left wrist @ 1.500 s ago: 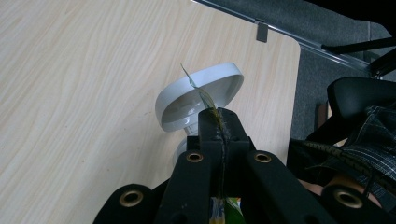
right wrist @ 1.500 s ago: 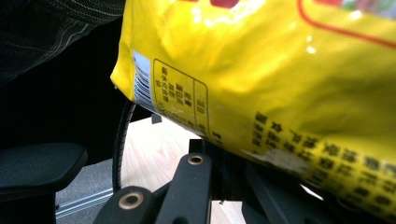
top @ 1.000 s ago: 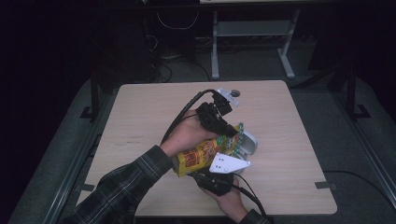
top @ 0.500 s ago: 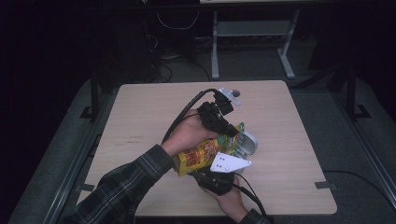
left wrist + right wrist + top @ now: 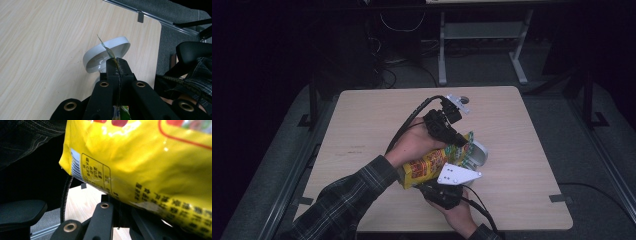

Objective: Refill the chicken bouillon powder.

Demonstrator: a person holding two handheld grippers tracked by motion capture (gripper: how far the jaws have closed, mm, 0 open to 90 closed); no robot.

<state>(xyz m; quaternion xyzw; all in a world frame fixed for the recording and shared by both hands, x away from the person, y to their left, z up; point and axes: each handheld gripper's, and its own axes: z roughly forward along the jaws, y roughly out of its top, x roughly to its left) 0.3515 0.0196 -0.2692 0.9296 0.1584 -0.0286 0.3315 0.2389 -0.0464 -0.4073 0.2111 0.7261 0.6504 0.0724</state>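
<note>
A yellow snack bag (image 5: 429,165) hangs tilted above the table (image 5: 372,120), stretched between both grippers. My left gripper (image 5: 459,142) comes in from the far side and is shut on the bag's thin upper edge (image 5: 107,48); in the left gripper view (image 5: 117,61) the jaws pinch that edge flat. A white bowl (image 5: 481,152) (image 5: 107,55) stands on the table just beyond the bag's high end. My right gripper (image 5: 432,184) sits at the near side under its grey plate, shut on the bag's lower seam (image 5: 117,205). The bag's printed yellow face (image 5: 150,165) looms over those jaws.
The wooden table has bare surface on the left and far right (image 5: 532,190). A dark chair seat (image 5: 20,211) and a plaid sleeve (image 5: 347,195) lie at the near side. A metal desk frame (image 5: 482,45) stands on the floor beyond the table.
</note>
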